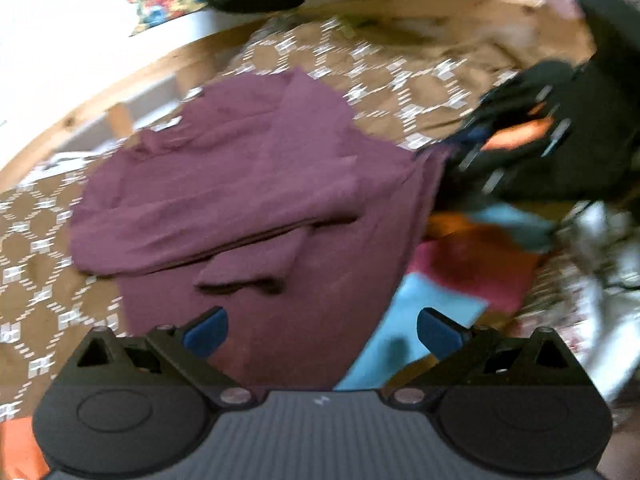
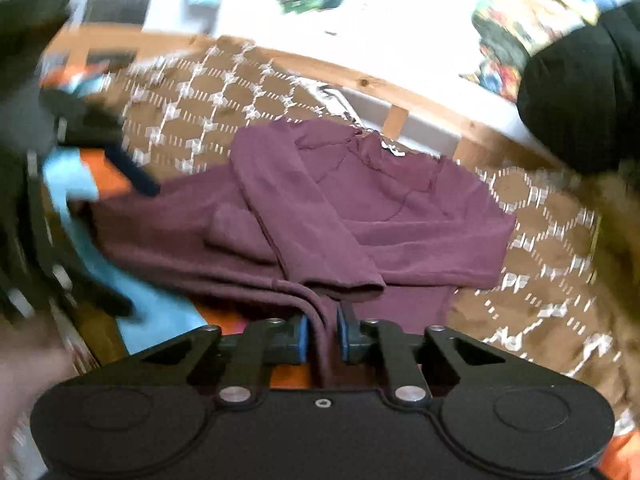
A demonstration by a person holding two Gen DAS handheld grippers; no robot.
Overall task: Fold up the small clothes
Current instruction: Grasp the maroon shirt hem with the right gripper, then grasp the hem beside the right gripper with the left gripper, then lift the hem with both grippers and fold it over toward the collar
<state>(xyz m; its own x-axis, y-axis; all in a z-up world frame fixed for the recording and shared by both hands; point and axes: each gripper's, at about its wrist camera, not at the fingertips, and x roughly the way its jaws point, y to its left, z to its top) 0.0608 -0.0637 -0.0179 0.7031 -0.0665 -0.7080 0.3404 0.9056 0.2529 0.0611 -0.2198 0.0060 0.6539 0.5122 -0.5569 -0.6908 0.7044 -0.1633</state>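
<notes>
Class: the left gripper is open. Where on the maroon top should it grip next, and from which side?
Probably the hem edge of the maroon top nearest the left gripper, approached from that near side: this edge lies flat and free, while the right gripper already pinches the other hem corner.

Blurred left gripper, shirt edge.

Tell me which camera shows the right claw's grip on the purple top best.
The right wrist view. There the right claw is shut on a bunched edge of the purple top, close up and fairly sharp. The left wrist view shows the same claw only from a distance, motion-blurred, at the top's far corner.
</notes>
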